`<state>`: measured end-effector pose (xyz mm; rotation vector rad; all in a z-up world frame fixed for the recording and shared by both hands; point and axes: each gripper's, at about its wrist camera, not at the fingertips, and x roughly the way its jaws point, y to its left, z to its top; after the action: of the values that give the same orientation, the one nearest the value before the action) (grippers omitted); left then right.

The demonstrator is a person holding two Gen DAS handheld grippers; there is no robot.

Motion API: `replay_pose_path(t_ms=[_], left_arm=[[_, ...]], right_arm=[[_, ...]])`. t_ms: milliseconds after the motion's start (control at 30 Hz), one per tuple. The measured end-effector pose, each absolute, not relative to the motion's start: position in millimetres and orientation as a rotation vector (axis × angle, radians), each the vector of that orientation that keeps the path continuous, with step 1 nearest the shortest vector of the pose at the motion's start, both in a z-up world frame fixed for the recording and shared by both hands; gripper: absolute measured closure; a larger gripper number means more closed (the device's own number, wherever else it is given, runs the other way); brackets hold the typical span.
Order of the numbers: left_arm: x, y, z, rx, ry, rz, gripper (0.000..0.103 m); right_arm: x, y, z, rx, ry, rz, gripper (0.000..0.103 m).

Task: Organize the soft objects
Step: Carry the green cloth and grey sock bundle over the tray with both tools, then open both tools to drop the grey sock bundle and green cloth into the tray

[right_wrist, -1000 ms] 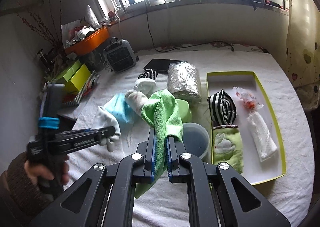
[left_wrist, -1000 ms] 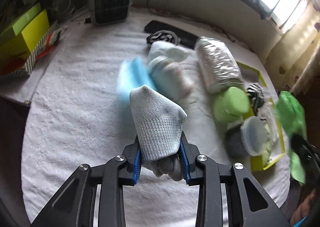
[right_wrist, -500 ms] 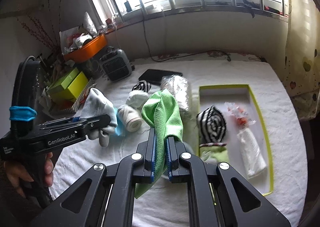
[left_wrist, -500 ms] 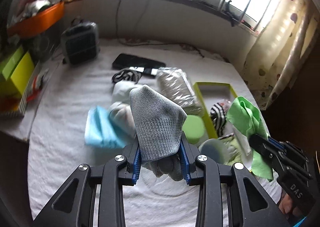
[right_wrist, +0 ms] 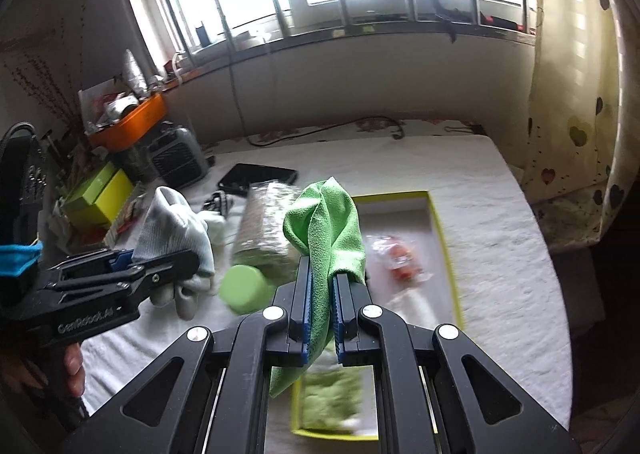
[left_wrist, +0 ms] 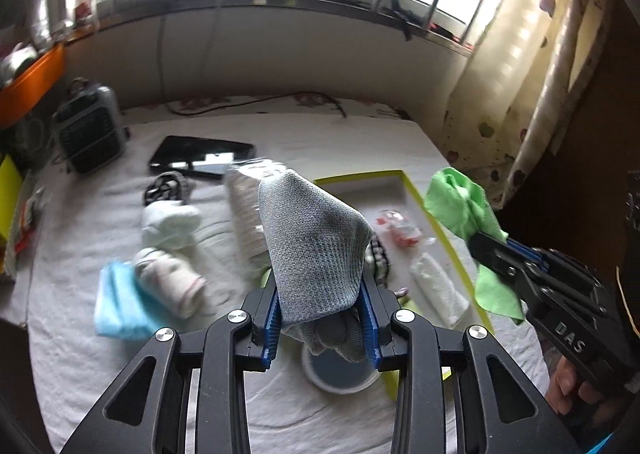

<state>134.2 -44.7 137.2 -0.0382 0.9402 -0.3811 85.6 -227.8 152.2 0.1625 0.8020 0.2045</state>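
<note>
My left gripper (left_wrist: 320,318) is shut on a grey knit glove (left_wrist: 312,246) and holds it in the air above the white-towelled table. It also shows in the right wrist view (right_wrist: 176,234). My right gripper (right_wrist: 321,318) is shut on a green cloth (right_wrist: 328,221), lifted over the yellow-rimmed tray (right_wrist: 448,250). The green cloth shows at the right of the left wrist view (left_wrist: 464,209). In the tray (left_wrist: 416,193) lie a white roll (left_wrist: 438,290), a clear packet with red bits (left_wrist: 400,230) and a green towel (right_wrist: 332,398).
On the table lie a blue cloth (left_wrist: 120,310), rolled white socks (left_wrist: 168,225), a striped sock (left_wrist: 164,185), a foil-wrapped pack (left_wrist: 248,209), a green cup (right_wrist: 240,288), a round tub (left_wrist: 340,374), a black tablet (left_wrist: 200,153) and a small heater (left_wrist: 88,133). Boxes (right_wrist: 100,193) stand at the left.
Both grippers have risen and tilted up, each still holding its cloth. The left gripper has swung right toward the tray. The table objects look farther off and blurred.
</note>
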Motion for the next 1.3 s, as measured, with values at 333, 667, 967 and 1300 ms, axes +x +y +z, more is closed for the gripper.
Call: replay_pose_path(t_ms=[333,667,967,1300], left_arm=[[148,-88,124,-0.018,0.964,-0.443,0.072],[161,-120,96,0.009,1.017,-0.473,0.071],[168,-133,75,0.018,1.054,-0.485,0.071],[174,-140,63,0.010,1.071,-0.471,0.068]], right_arm=[[113,-257,138,0.147,0.839,0.163,0.094],[148,-274,114,0.151,0.899,0.176,0.094],[176,-268,99,0.078,0.951,0.212,0.094],[194,-271,76,0.051,1.016,0.204,0.093]])
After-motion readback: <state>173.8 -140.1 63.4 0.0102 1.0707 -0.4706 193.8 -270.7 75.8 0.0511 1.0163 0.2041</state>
